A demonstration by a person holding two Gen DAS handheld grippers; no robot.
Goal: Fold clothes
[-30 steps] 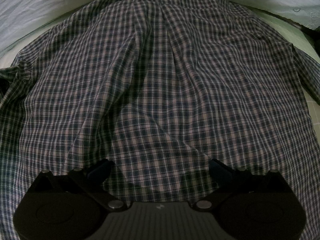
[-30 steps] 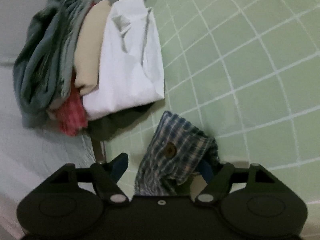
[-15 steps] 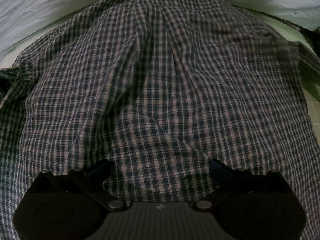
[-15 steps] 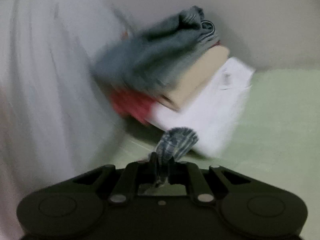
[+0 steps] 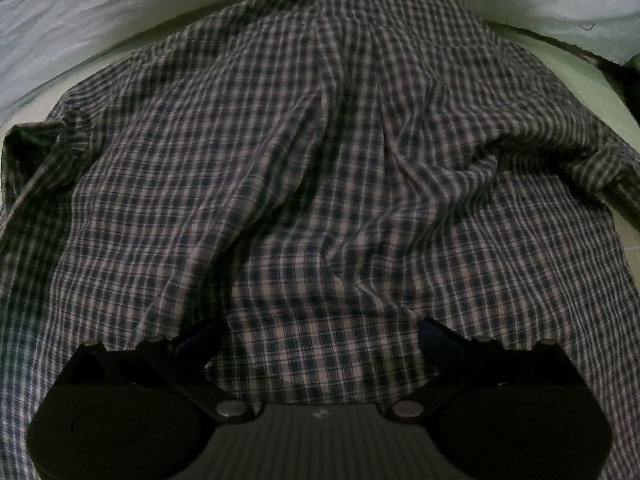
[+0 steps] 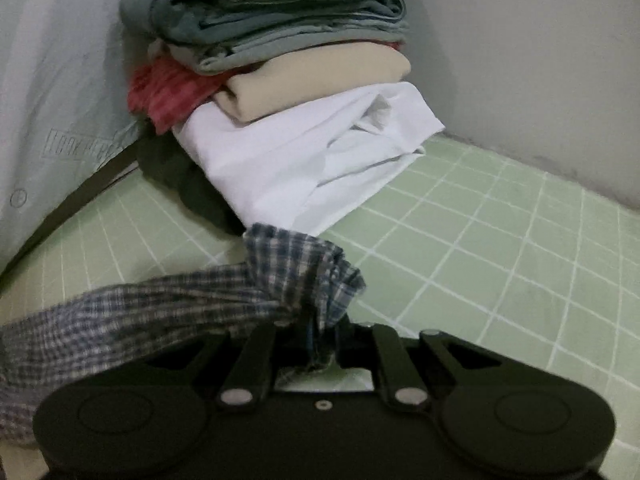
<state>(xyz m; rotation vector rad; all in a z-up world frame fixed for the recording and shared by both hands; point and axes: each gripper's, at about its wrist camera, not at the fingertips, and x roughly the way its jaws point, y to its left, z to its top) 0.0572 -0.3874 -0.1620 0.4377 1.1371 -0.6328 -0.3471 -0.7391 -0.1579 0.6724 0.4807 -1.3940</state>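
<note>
Right fingers (image 6: 320,340) pinching rumpled plaid sleeve (image 6: 296,276)

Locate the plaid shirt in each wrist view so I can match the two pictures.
Left wrist: the plaid shirt fills most of the picture, spread under the open left hand-held gripper.
Right wrist: only its sleeve end shows, low and left of centre, pinched in the shut right hand-held gripper, in front of the folded clothes pile.
Shared landmark: the green grid mat, a sliver at the right edge in the left view.
</note>
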